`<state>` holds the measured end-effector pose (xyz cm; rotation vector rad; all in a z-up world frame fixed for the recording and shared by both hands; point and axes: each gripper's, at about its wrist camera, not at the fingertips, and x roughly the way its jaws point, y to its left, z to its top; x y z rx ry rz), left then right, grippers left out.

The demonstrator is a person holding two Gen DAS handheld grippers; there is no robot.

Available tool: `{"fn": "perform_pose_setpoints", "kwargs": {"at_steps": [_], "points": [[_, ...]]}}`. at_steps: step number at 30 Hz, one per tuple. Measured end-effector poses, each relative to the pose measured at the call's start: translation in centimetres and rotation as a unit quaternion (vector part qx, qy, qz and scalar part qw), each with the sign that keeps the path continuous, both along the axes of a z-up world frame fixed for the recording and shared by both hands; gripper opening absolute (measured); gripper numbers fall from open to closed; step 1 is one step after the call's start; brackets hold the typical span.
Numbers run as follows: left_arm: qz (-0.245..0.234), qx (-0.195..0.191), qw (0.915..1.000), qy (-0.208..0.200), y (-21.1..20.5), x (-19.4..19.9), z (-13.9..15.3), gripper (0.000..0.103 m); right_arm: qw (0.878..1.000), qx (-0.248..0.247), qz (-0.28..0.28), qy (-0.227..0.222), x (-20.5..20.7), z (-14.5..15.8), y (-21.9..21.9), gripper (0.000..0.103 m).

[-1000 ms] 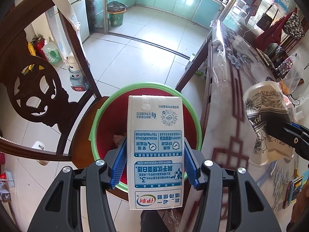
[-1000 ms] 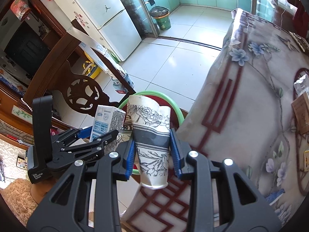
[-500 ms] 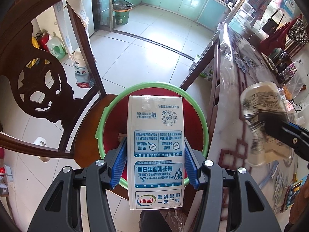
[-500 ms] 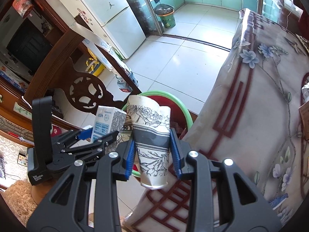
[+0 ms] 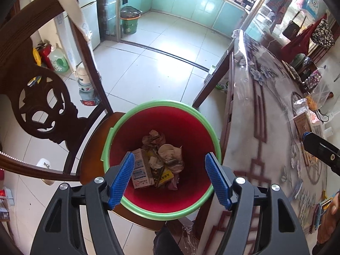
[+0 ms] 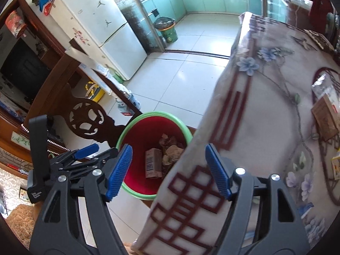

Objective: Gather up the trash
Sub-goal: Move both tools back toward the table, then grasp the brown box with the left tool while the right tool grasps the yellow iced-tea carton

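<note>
**Both fingers empty over the bin, next trash is on the bench to the right**

My left gripper [image 5: 170, 177] hangs right above the bin [image 5: 127, 116], fingers [image 5: 123, 176] spread wide, nothing between them. Straight below, on the bin floor, lies the milk carton [image 5: 141, 170], flat, long axis running roughly away from me, touching the crumpled paper cup [image 5: 170, 155] and other wrappers beside it. The bin sits on the seat of a carved wooden chair [image 5: 42, 106].

My right gripper [image 6: 169, 170] is also wide open and empty, fingers [image 6: 216, 170] straddling the edge of the bench [image 6: 265, 116] (half over the bin, half over the floral cloth). In the right view the carton [image 6: 153, 165] shows inside the bin, partly cut off by the bench edge.

Judgement: this drop looks done, so the next pick is what counts. What is left sits farther out on the bench, to the right and ahead: a brown cardboard box [image 6: 326, 116] and a clear plastic bag [image 6: 323, 85], well apart from both grippers. The right hand is nearer, the left would have to cross the bench edge. The box's long axis runs away from me, slanting right, so the right fingers would close across its short side. Whether the box is actually trash I cannot tell.

Beyond: tiled floor, a green kitchen bin [image 5: 129, 22] far off.
</note>
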<state>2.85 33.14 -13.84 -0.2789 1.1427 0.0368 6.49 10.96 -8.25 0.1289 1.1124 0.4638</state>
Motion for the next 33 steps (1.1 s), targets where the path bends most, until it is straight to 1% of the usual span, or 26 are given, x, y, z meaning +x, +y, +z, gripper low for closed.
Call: {"fn": "perform_pose_setpoints", "kwargs": {"at_steps": [4,7,10,11,12,14,16,19,22,24,27,29,31,32,33], "points": [[-0.021,-0.002,0.9998,0.001,-1.7,0.7,0.0,0.066,0.999,-0.009,-0.044,0.003,-0.3,-0.3,-3.4,0.069],[-0.043,-0.004,0.9991,0.002,-3.7,1.4,0.0,0.066,0.996,-0.022,-0.09,0.011,-0.7,-0.8,-6.7,0.069],[-0.067,-0.006,0.9977,0.003,-6.0,2.1,0.0,0.066,0.987,-0.036,-0.152,0.021,-1.4,-1.5,-11.7,0.069],[-0.075,-0.007,0.9971,0.003,-6.9,2.2,0.0,0.066,0.985,-0.042,-0.167,0.022,-1.5,-1.6,-13.0,0.071],[-0.084,-0.007,0.9964,0.002,-8.0,2.5,0.1,0.066,0.981,-0.053,-0.187,0.021,-1.6,-1.7,-14.7,0.073],[-0.097,-0.008,0.9952,0.0,-9.8,2.7,0.4,0.066,0.969,-0.079,-0.234,0.018,-1.6,-1.7,-18.9,0.076],[-0.106,-0.007,0.9944,-0.005,-11.7,2.8,0.8,0.066,0.957,-0.091,-0.277,0.013,-1.4,-1.8,-22.7,0.079],[-0.105,-0.008,0.9944,0.0,-14.2,2.7,1.1,0.066,0.932,-0.1,-0.349,0.01,-0.3,-2.3,-29.2,0.08],[-0.112,0.0,0.9937,0.004,-16.8,2.3,1.4,0.066,0.917,-0.108,-0.384,0.024,1.3,-3.7,-33.2,0.082],[-0.109,0.001,0.994,0.008,-18.2,2.1,1.5,0.066,0.915,-0.11,-0.387,0.042,2.6,-5.0,-34.6,0.082],[-0.105,0.006,0.9944,0.009,-20.2,1.7,1.9,0.066,0.918,-0.116,-0.375,0.055,3.7,-6.8,-35.6,0.083],[-0.103,0.01,0.9946,0.009,-21.3,1.5,2.1,0.066,0.923,-0.114,-0.363,0.066,4.5,-7.9,-35.8,0.083],[-0.097,0.015,0.9951,0.01,-22.5,1.4,2.1,0.066,0.93,-0.112,-0.342,0.071,5.2,-9.0,-36.2,0.082],[-0.093,0.016,0.9954,0.013,-23.0,1.4,2.0,0.066,0.934,-0.115,-0.33,0.07,5.4,-9.2,-36.2,0.081],[-0.091,0.017,0.9955,0.016,-23.6,1.5,1.9,0.066,0.938,-0.121,-0.319,0.068,5.6,-9.3,-36.1,0.077]]}}
